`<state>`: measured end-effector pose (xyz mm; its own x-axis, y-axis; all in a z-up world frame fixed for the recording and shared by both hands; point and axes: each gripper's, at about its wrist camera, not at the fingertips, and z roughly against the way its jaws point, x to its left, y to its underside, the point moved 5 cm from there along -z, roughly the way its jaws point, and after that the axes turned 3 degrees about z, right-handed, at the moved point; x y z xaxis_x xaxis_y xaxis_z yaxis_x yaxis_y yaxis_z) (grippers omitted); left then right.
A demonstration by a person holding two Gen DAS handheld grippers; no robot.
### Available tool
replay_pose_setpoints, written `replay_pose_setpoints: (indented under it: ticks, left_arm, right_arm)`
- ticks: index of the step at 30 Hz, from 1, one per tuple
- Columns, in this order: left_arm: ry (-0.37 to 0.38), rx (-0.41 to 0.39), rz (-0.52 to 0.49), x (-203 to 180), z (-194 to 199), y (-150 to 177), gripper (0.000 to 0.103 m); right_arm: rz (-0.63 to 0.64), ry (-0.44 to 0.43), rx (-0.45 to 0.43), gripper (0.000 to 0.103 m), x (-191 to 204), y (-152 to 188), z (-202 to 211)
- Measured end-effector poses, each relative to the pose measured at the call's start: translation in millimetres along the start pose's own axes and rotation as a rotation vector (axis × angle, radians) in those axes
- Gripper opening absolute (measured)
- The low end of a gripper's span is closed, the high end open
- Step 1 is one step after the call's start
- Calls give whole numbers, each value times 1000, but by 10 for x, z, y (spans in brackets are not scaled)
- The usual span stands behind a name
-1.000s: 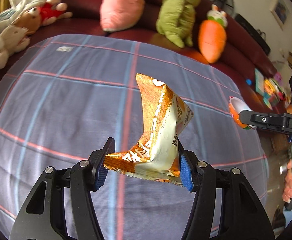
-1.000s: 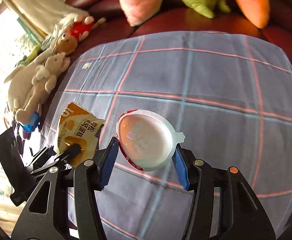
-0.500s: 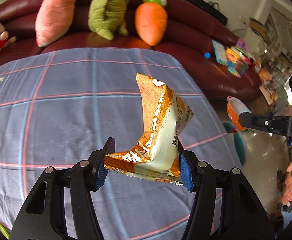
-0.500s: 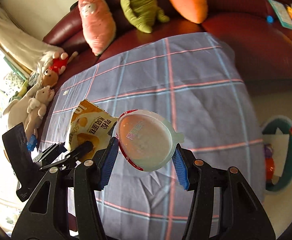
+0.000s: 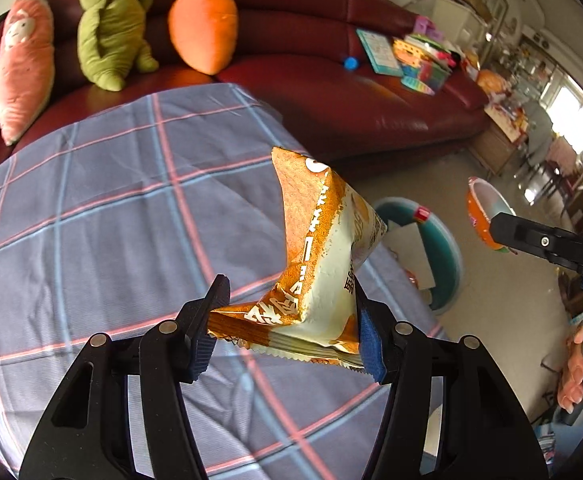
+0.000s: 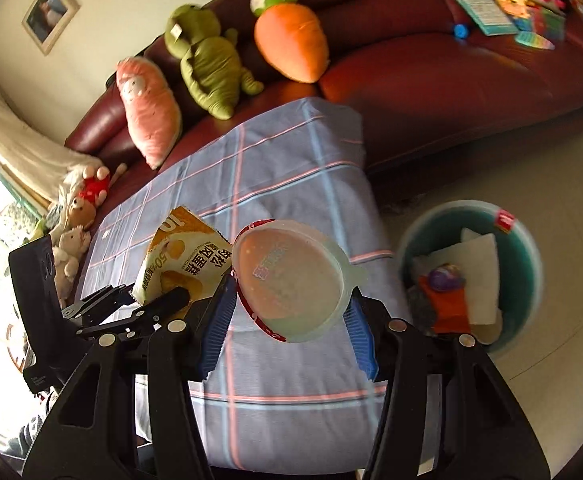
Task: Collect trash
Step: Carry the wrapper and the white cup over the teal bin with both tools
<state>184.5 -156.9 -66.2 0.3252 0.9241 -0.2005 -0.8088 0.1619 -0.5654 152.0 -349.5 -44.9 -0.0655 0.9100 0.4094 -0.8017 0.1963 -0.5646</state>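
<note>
My left gripper (image 5: 287, 328) is shut on a crumpled orange and white snack bag (image 5: 323, 256), held up above the plaid-covered table (image 5: 91, 216). The bag also shows in the right wrist view (image 6: 183, 260). My right gripper (image 6: 287, 316) is shut on a round plastic cup (image 6: 291, 280) with a red rim, seen from its pale bottom; it shows orange in the left wrist view (image 5: 485, 216). A teal trash bin (image 6: 527, 264) stands on the floor past the table's right end, holding paper and other trash; it also shows in the left wrist view (image 5: 447, 248).
A dark red sofa (image 5: 371, 92) curves behind the table with a pink plush (image 5: 23, 68), a green plush (image 5: 111, 36) and a carrot plush (image 5: 203, 32). Books and toys (image 5: 411, 60) lie on the sofa's right part. Tan floor (image 6: 531, 152) surrounds the bin.
Both grippers have swung right, keeping their loads. The view has moved from the middle of the table to its right end, and the teal bin has come into view.
</note>
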Motion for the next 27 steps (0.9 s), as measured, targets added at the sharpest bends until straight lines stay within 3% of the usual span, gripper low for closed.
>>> replay_pose_setpoints:
  ticks: [13,27]
  left_arm:
    - [50,85,-141,-1132,-650,-125,59]
    - [125,156,-206,-1816,-1305,-106,59]
  right_arm:
    - [-174,70,-96,51,-1271,98,512]
    - [-237,113,-55,51,-1720,121,485]
